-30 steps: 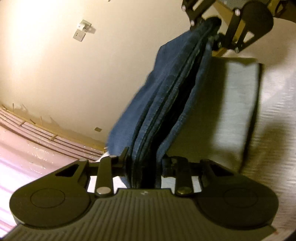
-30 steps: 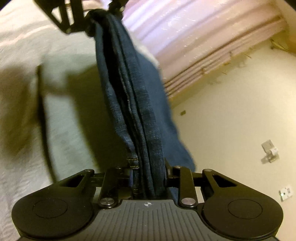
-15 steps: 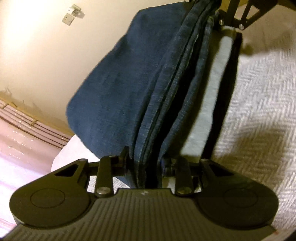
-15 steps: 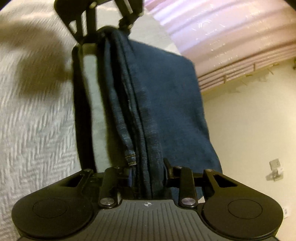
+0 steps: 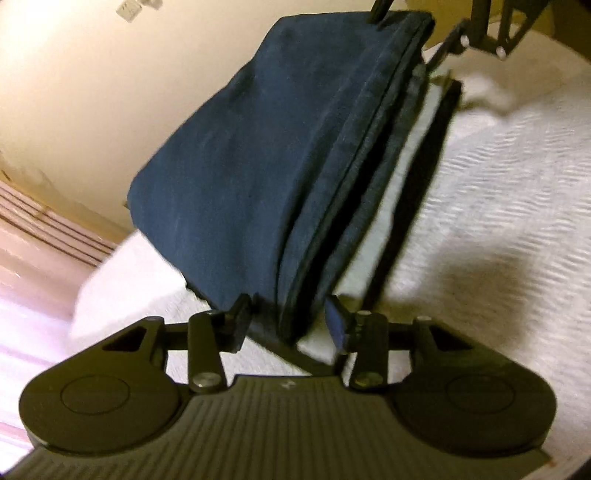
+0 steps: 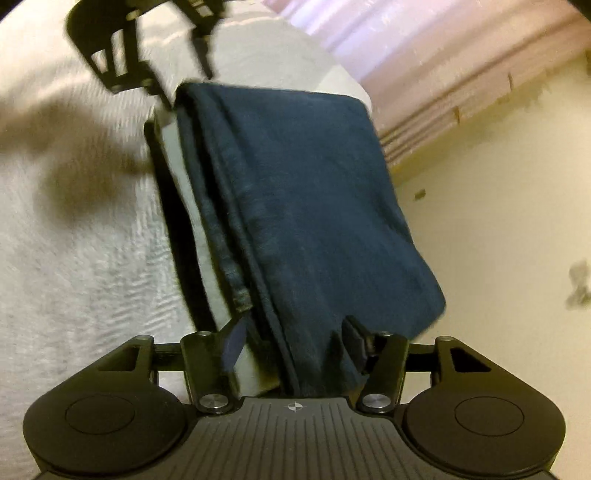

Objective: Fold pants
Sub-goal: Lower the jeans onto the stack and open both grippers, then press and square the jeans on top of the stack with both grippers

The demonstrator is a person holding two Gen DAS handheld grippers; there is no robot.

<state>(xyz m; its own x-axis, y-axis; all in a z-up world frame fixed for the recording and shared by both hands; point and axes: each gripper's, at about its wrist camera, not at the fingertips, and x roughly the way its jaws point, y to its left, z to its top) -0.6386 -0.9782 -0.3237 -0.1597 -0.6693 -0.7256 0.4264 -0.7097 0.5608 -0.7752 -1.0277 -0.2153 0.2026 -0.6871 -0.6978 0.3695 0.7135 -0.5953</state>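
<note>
The folded dark blue pants (image 5: 266, 166) stretch in a thick stack between my two grippers, over the edge of the white bedspread (image 5: 498, 192). My left gripper (image 5: 290, 317) has its jaws opening; one end of the stack sits between the pads, which stand clear of the cloth. My right gripper (image 6: 295, 336) is also opening around the other end of the pants (image 6: 306, 192), no longer pinching it. Each gripper shows in the other's view: the right gripper (image 5: 410, 33) and the left gripper (image 6: 184, 77) at the far ends. The pictures are blurred.
The white bedspread (image 6: 74, 258) spreads to one side of the pants. Beyond the bed's edge lie the cream floor (image 5: 85, 110) and pink pleated fabric (image 6: 461, 55). A small white fitting (image 5: 131, 7) lies on the floor.
Both grippers' jaws have spread apart and let go of the pants. The stack has come down closer to the bedspread and more of its broad side shows.
</note>
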